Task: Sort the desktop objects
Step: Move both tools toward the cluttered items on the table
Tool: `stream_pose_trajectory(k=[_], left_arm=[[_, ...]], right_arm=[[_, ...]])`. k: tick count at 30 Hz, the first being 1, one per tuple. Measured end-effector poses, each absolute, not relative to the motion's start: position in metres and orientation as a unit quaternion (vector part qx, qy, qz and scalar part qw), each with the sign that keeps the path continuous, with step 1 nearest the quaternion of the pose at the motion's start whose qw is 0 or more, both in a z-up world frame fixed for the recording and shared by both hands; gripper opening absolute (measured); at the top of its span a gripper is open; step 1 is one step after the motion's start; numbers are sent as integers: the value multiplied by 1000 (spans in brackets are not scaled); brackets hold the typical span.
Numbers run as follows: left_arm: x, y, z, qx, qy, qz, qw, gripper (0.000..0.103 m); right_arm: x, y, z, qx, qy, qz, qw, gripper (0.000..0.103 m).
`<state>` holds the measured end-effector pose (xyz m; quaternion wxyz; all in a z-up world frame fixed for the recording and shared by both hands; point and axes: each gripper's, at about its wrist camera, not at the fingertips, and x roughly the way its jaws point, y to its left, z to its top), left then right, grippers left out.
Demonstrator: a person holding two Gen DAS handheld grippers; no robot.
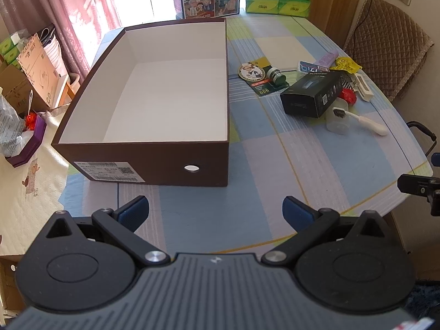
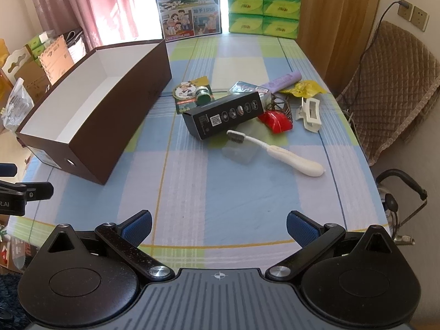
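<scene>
left gripper (image 1: 216, 210) apart | right gripper (image 2: 219, 227) apart | clear cup (image 2: 242, 152) half-hidden under toothbrush (image 2: 277, 151)

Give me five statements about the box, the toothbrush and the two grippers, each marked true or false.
1. The brown box is empty. True.
2. The toothbrush lies inside the box. False: it lies on the table, its head resting on a clear plastic case.
3. The left gripper is shut on a black carton. False: it is open and holds nothing; the black carton lies on the table.
4. The right gripper is open. True.
5. The box has a lid on. False: its top is open.
</scene>
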<state>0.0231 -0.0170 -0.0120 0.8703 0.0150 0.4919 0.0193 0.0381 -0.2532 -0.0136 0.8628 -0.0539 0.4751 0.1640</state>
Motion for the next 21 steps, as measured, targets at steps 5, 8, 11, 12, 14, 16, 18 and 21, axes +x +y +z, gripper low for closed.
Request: stream_pose_trajectory(k=[5, 8, 11, 12, 14, 16, 18, 21], left_arm=[[29, -26, -12, 12, 495, 19, 869, 102], [33, -33, -11, 13, 494, 18, 869, 102], [37, -40, -10, 16, 492, 11, 870, 102], [38, -43, -10, 16, 491, 8, 871, 102], [41, -48, -8, 15, 487, 2, 873, 102], [45, -54, -6, 12, 483, -7, 875, 102], [50, -61, -5, 13, 480, -15, 877, 102], [59, -72, -5, 12, 482, -27, 876, 102]], right_arm=[[47, -260, -13, -52, 476, 177, 860, 101], [54, -265, -14, -42, 480, 188, 856, 101], [60, -270, -13, -31, 479, 205, 853, 101], [62, -272, -12, -30, 476, 207, 854, 101], [67, -277, -11, -28, 472, 209, 856, 101], [72, -283, -11, -28, 465, 211, 860, 101], [77, -288, -10, -37, 455, 214, 864, 101], [85, -297, -12, -51, 441, 216, 870, 101]])
